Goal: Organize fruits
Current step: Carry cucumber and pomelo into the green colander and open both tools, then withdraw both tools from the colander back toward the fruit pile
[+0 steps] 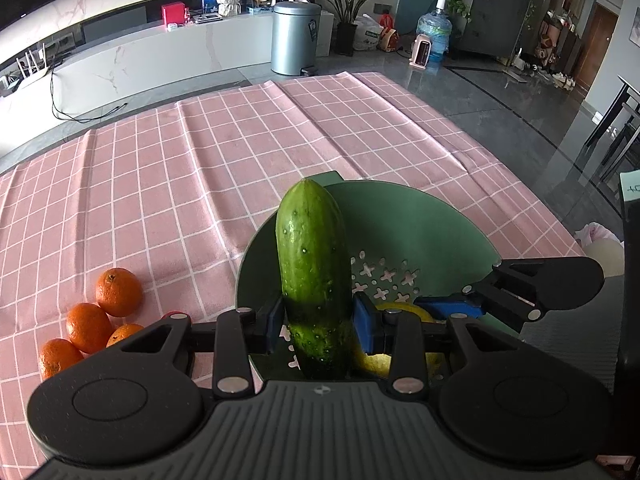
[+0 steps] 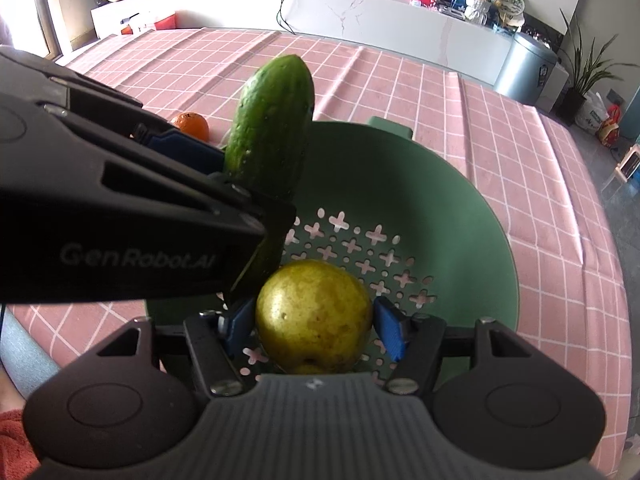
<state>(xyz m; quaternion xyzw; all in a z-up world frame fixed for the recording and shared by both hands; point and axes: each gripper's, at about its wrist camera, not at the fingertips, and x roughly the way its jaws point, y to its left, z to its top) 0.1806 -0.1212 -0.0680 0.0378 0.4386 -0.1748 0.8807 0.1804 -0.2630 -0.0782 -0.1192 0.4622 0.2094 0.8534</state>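
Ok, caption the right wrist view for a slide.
Right gripper lowers a pear into the green colander.

My two handheld grippers: matte black frames with blue pads.

On my left gripper [image 1: 318, 320] I see a grey ribbed plate at the base with a small white emblem, flanked by two rounded black housings, each bearing a raised disc. Black link bars with silver screw heads run forward to blue fingertips [image 1: 366, 326]. My right gripper [image 2: 316, 326] is built the same, its blue pads [image 2: 390, 330] ribbed. Seen side-on from the right wrist camera, the left unit's black flank carries grey "GenRobot.AI" lettering.
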